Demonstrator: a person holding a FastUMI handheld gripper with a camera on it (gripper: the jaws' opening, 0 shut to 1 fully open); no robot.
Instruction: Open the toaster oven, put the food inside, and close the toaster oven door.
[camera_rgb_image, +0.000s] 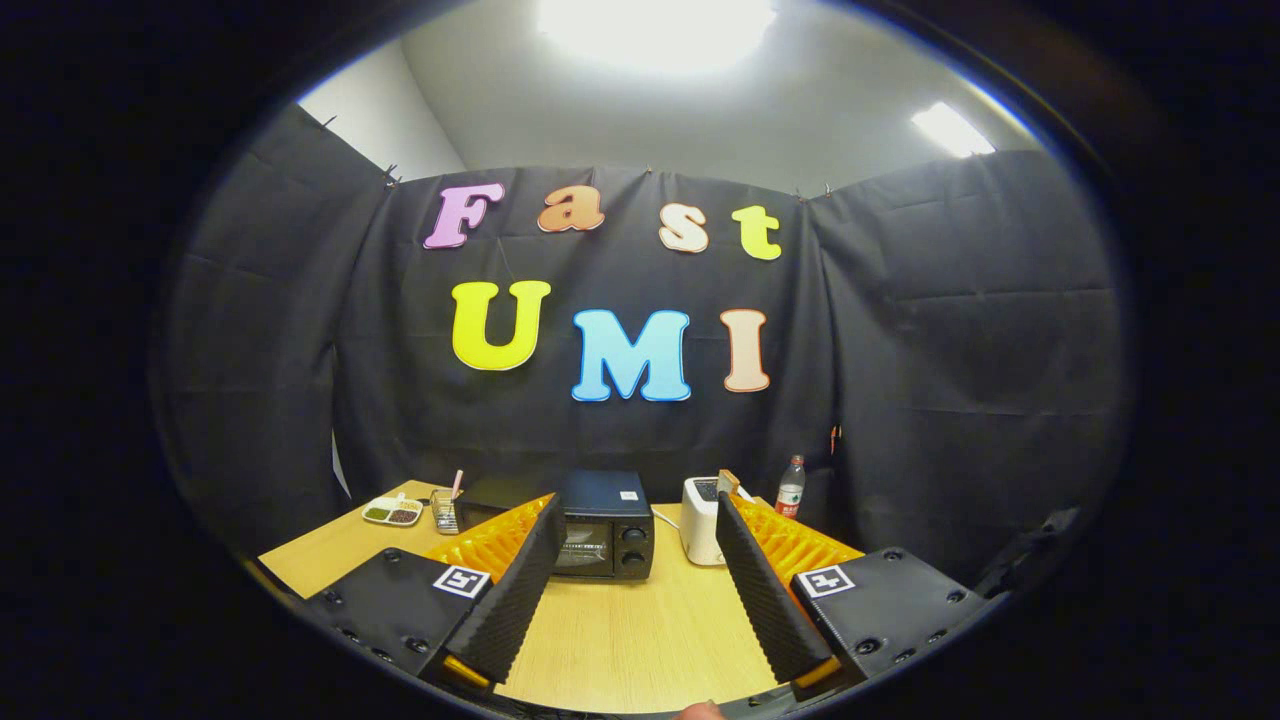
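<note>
Wooden tabletop spans the booth floor, backed by a black cloth wall. Nearest, the gripper is held level above the table, its fingers spread wide with nothing between them; each finger mount carries a square fiducial tag. Just beyond the fingertips sits the black toaster oven, door shut, two knobs on its right side. Right of it stands a white toaster, then a water bottle; label unreadable. Left lie a divided dish and a wire utensil holder.
</note>
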